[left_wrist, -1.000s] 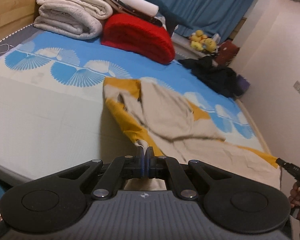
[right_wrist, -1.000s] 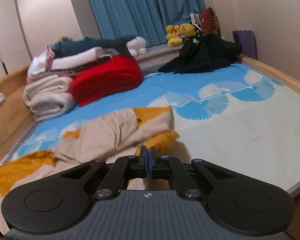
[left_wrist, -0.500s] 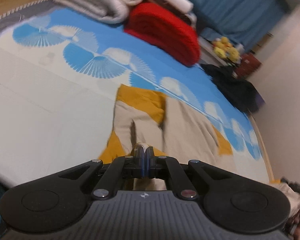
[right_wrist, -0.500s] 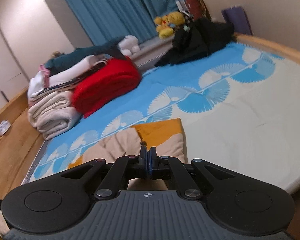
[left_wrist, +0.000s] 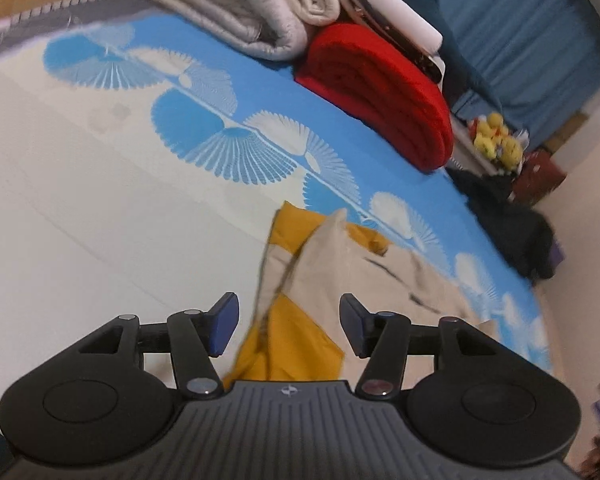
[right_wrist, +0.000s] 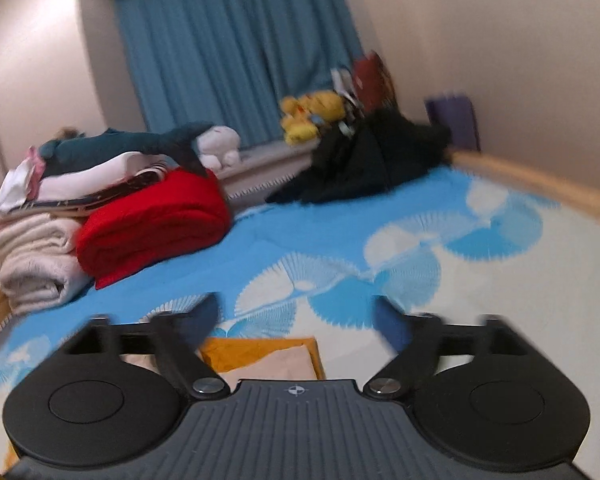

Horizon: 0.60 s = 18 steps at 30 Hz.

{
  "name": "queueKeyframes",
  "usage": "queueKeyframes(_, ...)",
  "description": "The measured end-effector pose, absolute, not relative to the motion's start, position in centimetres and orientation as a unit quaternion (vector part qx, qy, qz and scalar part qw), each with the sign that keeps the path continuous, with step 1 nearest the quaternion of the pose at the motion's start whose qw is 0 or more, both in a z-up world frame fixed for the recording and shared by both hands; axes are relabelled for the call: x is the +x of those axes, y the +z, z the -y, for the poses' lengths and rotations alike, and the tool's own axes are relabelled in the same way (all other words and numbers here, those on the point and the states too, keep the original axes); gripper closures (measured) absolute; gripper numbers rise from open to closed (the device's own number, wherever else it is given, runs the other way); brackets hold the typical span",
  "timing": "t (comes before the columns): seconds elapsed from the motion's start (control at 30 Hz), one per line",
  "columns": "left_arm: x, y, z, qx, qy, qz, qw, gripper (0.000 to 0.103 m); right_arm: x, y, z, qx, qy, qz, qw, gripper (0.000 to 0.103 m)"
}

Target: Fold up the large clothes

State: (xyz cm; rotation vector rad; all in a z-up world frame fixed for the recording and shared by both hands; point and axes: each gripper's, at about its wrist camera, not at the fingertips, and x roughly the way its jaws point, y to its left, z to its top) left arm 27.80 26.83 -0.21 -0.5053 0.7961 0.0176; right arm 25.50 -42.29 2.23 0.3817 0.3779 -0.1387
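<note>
We're holding both grippers wide apart, gripping nothing — left gripper (left_wrist: 287, 326) is hovering over the beige-and-mustard garment (left_wrist: 340, 272), which is lying bunched on the bed (left_wrist: 100, 200) with an edge between the fingers. Right gripper (right_wrist: 296, 316) is sitting above the garment's mustard corner (right_wrist: 260, 350). Red blanket (right_wrist: 152, 228) and folded towels (right_wrist: 32, 260) are sitting well apart — far side.
</note>
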Motion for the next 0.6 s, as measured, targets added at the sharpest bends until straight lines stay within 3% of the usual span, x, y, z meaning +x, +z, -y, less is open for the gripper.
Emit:
queueKeyframes(0.03, 27.6, -0.3, -26.5, -0.236, 0.012, -0.383, 0.893, 0.039, 25.4, 2.3, 42.1, 0.176, -0.069, -0.186, 0.964, 0.001)
queueKeyframes(0.27, 26.7, -0.6, -22.3, -0.111, 0.016, -0.352, 0.929, 0.022, 24.3, 1.1, 39.9, 0.105, -0.070, -0.209, 0.970, 0.001)
queueKeyframes(0.43, 27.2, -2.1, -17.3, 0.038, -0.005, -0.325, 0.945, 0.021, 25.4, -0.4, 39.1, 0.082, -0.049, -0.256, 0.962, 0.001)
queueKeyframes(0.6, 29.6, -3.1, -15.6, 0.045, -0.007, -0.336, 0.941, 0.021, 27.9, -2.5, 38.9, 0.086, -0.059, -0.311, 0.945, 0.001)
